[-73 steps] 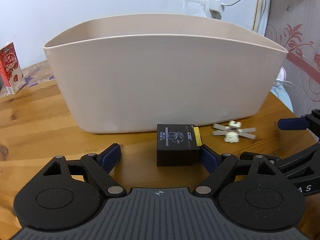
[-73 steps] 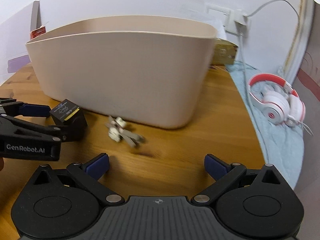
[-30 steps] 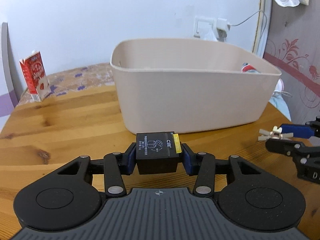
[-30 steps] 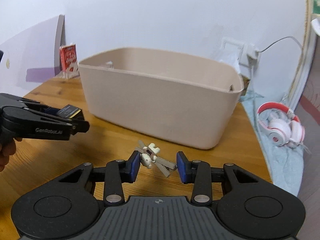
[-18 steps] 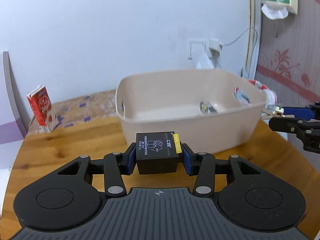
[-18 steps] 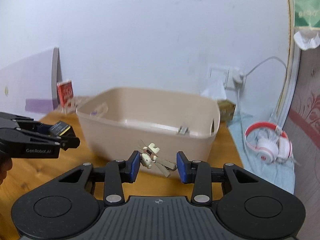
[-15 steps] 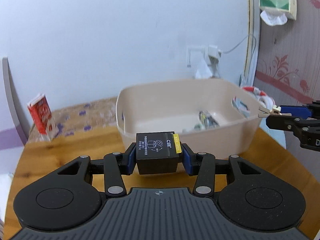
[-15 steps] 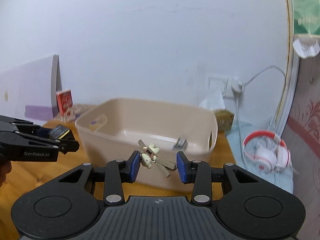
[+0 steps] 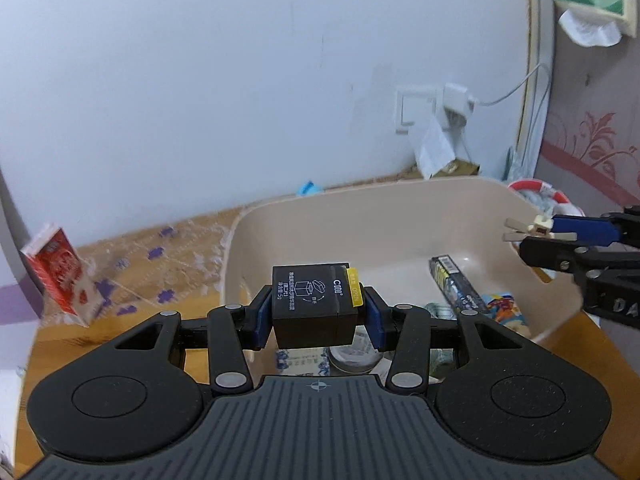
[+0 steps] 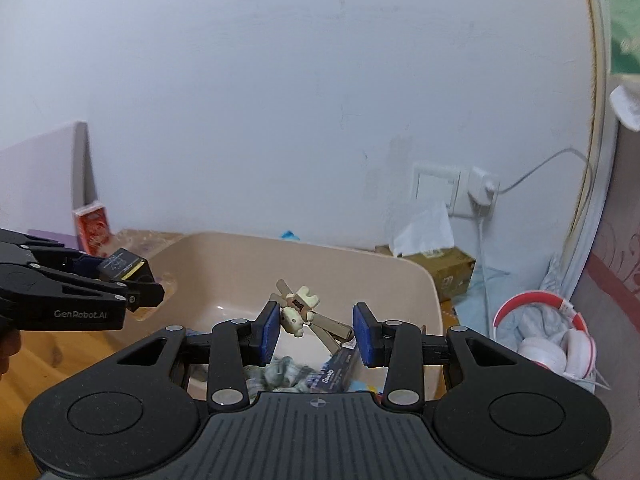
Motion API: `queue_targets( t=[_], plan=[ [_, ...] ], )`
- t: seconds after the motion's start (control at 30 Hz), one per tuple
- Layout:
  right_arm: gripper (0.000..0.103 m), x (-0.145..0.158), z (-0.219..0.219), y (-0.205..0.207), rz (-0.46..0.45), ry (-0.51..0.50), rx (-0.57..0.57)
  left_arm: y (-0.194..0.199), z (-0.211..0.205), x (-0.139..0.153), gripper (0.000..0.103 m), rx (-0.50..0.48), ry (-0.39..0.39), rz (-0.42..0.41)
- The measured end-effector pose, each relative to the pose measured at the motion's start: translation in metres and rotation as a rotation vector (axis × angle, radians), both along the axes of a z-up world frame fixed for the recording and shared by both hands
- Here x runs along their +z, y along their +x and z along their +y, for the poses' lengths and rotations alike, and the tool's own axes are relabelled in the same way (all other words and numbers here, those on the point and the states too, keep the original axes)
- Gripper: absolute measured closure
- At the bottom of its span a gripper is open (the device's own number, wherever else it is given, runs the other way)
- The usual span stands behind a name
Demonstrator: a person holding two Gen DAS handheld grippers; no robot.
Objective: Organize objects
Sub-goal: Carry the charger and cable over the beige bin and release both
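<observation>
My left gripper [image 9: 316,314] is shut on a small black box [image 9: 314,306] with a yellow tab and holds it in the air over the left part of the beige bin [image 9: 320,216]. It shows at the left of the right wrist view [image 10: 136,280]. My right gripper [image 10: 316,330] is shut on a small cream toy plane [image 10: 306,310] with grey wings, held above the beige bin [image 10: 408,276]. In the left wrist view the toy plane [image 9: 538,230] hangs over the bin's right rim. The bin holds several packets and wrapped items.
A red and white carton [image 9: 58,276] stands on the wooden table [image 9: 56,344] at the left. Red and white headphones [image 10: 548,332] lie on a cloth to the right. A wall socket with a charger [image 10: 460,194] and a brown box [image 10: 444,268] are behind the bin.
Both grippers closed on their objects on the table, then rose and moved forward over the bin. The bin's inside has come into view below them.
</observation>
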State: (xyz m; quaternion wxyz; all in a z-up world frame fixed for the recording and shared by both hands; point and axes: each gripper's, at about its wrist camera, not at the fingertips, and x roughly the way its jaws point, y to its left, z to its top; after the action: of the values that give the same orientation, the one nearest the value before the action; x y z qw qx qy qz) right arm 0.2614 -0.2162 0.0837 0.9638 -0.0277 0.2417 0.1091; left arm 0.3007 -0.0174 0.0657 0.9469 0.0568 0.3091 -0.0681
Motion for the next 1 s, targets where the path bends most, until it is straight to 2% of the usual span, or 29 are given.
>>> queue_targets(
  t=[0.13,0.17,0.27,0.33,0.43,0.47,0.5,0.53,0.6,0.63,0.8,1.0],
  plan=[
    [0.065,-0.016,0.008,0.025,0.044,-0.024,-0.011,0.028,0.005,-0.017,0.056,0.004,-0.066,0.121],
    [0.065,-0.019,0.009,0.029,0.054,-0.030,-0.013,0.032,0.003,-0.021,0.056,0.004,-0.066,0.133],
    [0.064,-0.029,0.014,0.039,0.100,-0.048,-0.016,0.033,-0.004,-0.027,0.056,0.006,0.000,0.127],
    [0.064,-0.033,0.016,0.041,0.125,-0.046,-0.014,0.033,-0.005,-0.027,0.056,0.006,-0.003,0.135],
    [0.049,-0.031,0.014,0.041,0.151,0.000,-0.019,0.030,-0.004,-0.022,0.053,0.007,-0.027,0.144],
    [0.037,-0.028,0.013,0.039,0.153,0.010,-0.022,0.026,-0.005,-0.019,0.049,0.009,-0.020,0.134],
    [0.025,-0.025,0.014,0.036,0.151,0.011,-0.029,0.022,-0.007,-0.015,0.037,0.010,-0.008,0.119],
    [0.020,-0.021,0.014,0.032,0.140,0.004,-0.036,0.018,-0.008,-0.010,0.028,0.014,0.003,0.104],
    [0.004,-0.014,0.014,0.025,0.123,-0.012,-0.047,0.009,-0.010,-0.001,0.023,0.018,0.015,0.074],
    [0.002,-0.009,0.013,0.021,0.118,-0.021,-0.058,0.004,-0.011,0.003,0.022,0.015,0.016,0.067],
    [0.000,0.010,0.005,0.000,0.115,-0.018,-0.082,-0.020,-0.015,0.020,0.018,0.011,0.030,0.040],
    [0.000,0.023,0.003,-0.030,0.122,-0.042,-0.084,-0.054,-0.016,0.031,0.018,0.017,0.040,0.041]
  ],
)
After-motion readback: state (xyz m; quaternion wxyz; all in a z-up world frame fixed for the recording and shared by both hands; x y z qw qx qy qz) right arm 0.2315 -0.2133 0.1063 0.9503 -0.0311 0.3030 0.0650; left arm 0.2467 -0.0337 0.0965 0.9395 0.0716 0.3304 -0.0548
